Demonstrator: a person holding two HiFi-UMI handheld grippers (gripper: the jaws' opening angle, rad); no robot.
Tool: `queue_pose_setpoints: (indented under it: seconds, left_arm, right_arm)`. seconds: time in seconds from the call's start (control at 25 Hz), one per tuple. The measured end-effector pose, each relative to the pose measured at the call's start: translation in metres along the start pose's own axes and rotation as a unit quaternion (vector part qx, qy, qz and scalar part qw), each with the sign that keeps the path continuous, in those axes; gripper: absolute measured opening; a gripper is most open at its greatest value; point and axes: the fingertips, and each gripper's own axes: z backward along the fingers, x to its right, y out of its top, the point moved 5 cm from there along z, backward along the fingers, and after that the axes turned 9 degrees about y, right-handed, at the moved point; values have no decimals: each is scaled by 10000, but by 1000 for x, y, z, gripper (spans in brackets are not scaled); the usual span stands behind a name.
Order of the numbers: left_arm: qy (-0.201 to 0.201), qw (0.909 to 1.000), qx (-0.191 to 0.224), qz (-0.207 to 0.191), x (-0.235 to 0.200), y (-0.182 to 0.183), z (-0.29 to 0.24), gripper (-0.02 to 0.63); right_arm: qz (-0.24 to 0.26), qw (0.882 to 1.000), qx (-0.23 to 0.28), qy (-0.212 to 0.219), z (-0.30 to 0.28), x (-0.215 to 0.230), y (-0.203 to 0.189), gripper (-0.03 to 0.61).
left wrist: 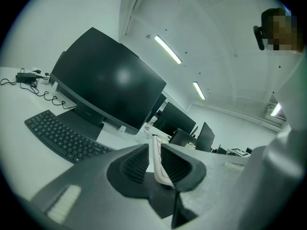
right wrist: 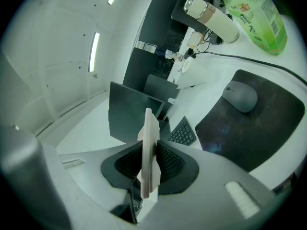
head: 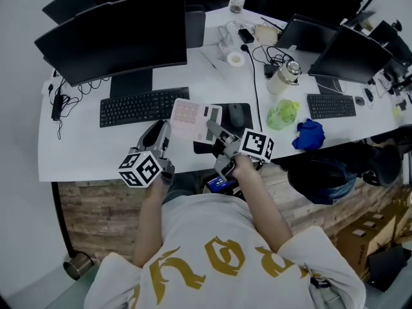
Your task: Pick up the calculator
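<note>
The calculator [head: 195, 120] is a pale, flat slab with pinkish keys, held up over the desk's front edge between both grippers. My left gripper [head: 165, 131] is shut on its left edge, and in the left gripper view the calculator [left wrist: 157, 157] shows edge-on between the ribbed pads [left wrist: 135, 164]. My right gripper [head: 213, 130] is shut on its right side. In the right gripper view the calculator [right wrist: 150, 147] stands as a thin upright plate clamped between the pads [right wrist: 169, 163]. Its key face is visible only in the head view.
Behind the calculator lie a black keyboard [head: 143, 107] and a large monitor [head: 116, 34]. A mouse [head: 237, 115] sits on a dark mouse pad [head: 246, 126]. To the right are a green bag [head: 283, 114], a blue cloth [head: 309, 134], a bottle [head: 284, 77] and a second keyboard [head: 331, 105].
</note>
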Motion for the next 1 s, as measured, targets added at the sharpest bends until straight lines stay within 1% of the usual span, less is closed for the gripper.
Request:
queue_pose_setpoints:
  seconds: [1.0]
  left_arm:
    - [-60, 9999, -89, 57, -2, -6, -2, 71]
  right_arm:
    - [-42, 10000, 44, -25, 2, 3, -4, 91]
